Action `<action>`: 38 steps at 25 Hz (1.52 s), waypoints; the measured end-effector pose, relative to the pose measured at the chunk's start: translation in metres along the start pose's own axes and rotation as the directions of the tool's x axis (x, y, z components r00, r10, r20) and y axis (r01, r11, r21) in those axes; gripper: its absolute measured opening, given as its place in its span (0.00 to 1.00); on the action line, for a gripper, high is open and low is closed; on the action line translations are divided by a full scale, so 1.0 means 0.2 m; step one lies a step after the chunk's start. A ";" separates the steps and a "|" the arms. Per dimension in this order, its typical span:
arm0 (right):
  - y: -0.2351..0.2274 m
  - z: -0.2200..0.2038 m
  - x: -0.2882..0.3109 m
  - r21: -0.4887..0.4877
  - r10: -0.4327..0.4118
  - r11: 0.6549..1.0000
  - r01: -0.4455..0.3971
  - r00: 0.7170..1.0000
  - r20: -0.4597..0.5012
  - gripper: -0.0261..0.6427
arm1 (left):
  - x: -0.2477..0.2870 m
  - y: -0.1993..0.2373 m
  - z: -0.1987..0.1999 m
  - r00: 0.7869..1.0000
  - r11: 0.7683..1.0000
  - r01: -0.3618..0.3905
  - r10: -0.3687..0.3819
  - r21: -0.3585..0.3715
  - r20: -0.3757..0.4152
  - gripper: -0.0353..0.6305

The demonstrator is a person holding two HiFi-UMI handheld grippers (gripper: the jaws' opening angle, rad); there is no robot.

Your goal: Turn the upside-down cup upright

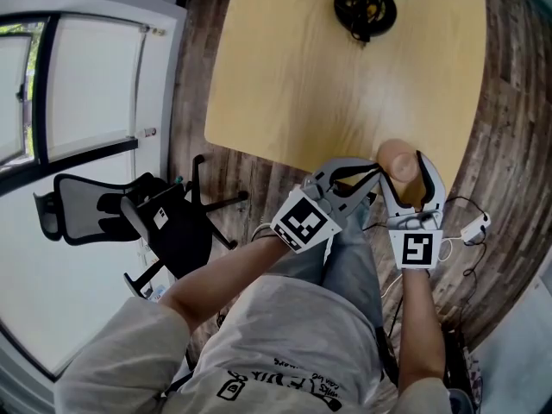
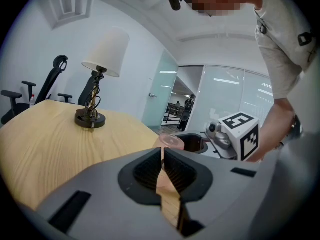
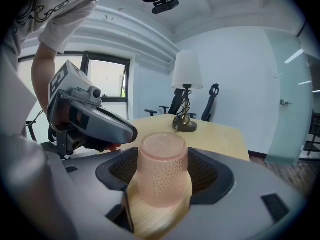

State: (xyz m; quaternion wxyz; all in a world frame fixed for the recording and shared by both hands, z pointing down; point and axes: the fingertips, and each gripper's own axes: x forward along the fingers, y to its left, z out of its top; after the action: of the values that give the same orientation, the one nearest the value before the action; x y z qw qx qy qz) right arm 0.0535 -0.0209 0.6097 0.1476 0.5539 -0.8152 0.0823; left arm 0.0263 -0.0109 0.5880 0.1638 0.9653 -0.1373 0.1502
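At the wooden table's [image 1: 285,67] near edge, the right gripper's [image 1: 404,171] jaws stand wide around the upside-down pink cup [image 3: 161,169] — left gripper [image 2: 162,156] closed, empty.

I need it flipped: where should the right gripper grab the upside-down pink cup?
Grip the cup by its side wall at mid height, level from the table's near edge. It stands mouth down, and the right gripper's open jaws flank it, likely leaving room to roll.

table [image 1: 285,76]: light wood | on it: lamp [image 1: 366,9], upside-down cup [image 1: 397,157]
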 end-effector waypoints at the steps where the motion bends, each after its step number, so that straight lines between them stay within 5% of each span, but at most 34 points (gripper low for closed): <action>1: 0.00 0.00 0.00 0.005 -0.002 1.000 0.002 1.000 0.000 0.48 | 0.00 0.00 0.00 1.000 1.000 0.000 0.000 -0.001 0.000 0.06; 10: -0.08 0.00 -0.05 0.202 -0.020 0.979 0.024 1.000 -0.020 0.48 | -0.02 0.01 0.02 1.000 1.000 -0.013 0.013 -0.010 0.002 0.06; 17: -0.18 0.05 -0.12 0.452 -0.063 0.891 0.040 0.997 0.037 0.48 | -0.03 0.00 0.04 1.000 0.999 -0.013 0.013 -0.029 -0.005 0.20; 23: -0.24 0.12 -0.18 0.634 -0.102 0.773 0.026 0.991 0.084 0.48 | -0.03 -0.03 0.06 1.000 0.999 0.000 0.000 -0.045 -0.003 0.24; 27: -0.25 0.16 -0.22 0.761 -0.126 0.648 -0.013 0.984 0.125 0.48 | -0.04 -0.05 0.05 1.000 0.996 0.023 -0.024 -0.081 -0.011 0.25; 32: -0.25 0.18 -0.26 0.838 -0.132 0.543 -0.062 0.978 0.158 0.48 | -0.06 -0.09 0.03 0.992 0.960 0.122 -0.122 -0.252 0.013 0.30; 38: -0.22 0.16 -0.31 0.917 -0.143 0.363 -0.167 0.962 0.231 0.48 | -0.06 -0.16 0.07 0.977 0.934 0.212 -0.207 -0.289 0.045 0.32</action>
State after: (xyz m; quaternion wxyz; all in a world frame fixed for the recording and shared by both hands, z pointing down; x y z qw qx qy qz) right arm 0.1097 0.0073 0.5583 -0.3047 0.5396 -0.6416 0.4520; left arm 0.0289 0.0159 0.5634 0.3188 0.9405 -0.0556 0.1031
